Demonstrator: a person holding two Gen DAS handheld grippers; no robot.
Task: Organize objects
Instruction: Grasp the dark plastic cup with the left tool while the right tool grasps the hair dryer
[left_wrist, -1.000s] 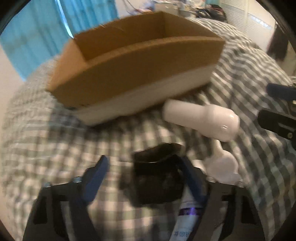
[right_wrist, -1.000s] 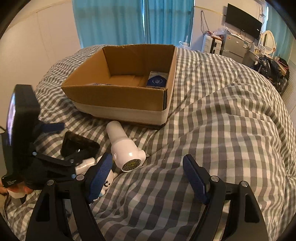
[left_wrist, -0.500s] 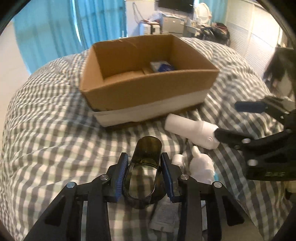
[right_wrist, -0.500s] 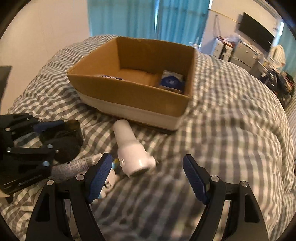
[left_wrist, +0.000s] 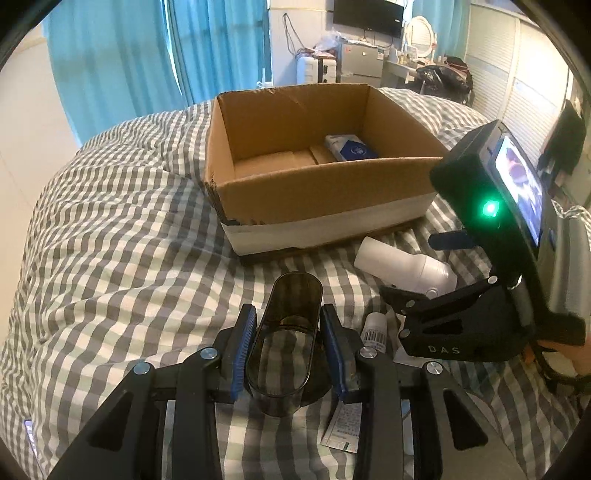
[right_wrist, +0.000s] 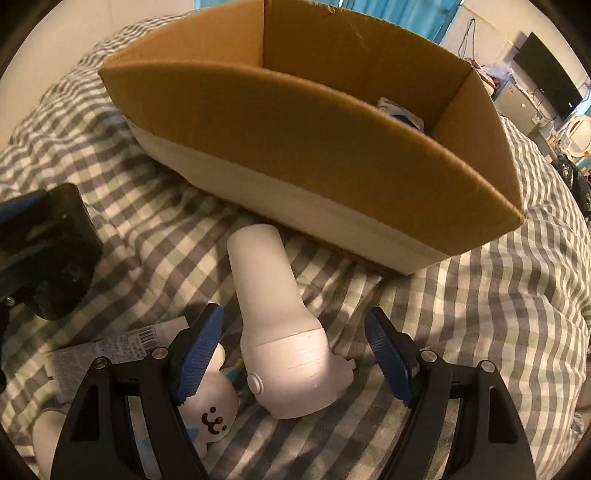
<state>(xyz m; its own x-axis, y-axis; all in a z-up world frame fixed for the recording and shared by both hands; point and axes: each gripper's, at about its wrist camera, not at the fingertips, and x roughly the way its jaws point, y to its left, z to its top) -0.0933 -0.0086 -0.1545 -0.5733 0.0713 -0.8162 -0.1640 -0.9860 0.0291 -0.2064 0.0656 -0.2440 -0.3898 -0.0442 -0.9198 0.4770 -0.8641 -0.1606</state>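
Smoky translucent oval cup (left_wrist: 284, 343) clamped in left claw (left_wrist: 288, 350), open-topped

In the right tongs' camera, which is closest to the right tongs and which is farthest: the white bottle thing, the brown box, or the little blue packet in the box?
1. The white plastic bottle-shaped device lies on the checked blanket, right between the open right tongs.
2. The brown cardboard box sits behind it, farther up the bed.
3. The small blue-and-white packet is farthest, inside the box by its far right corner.
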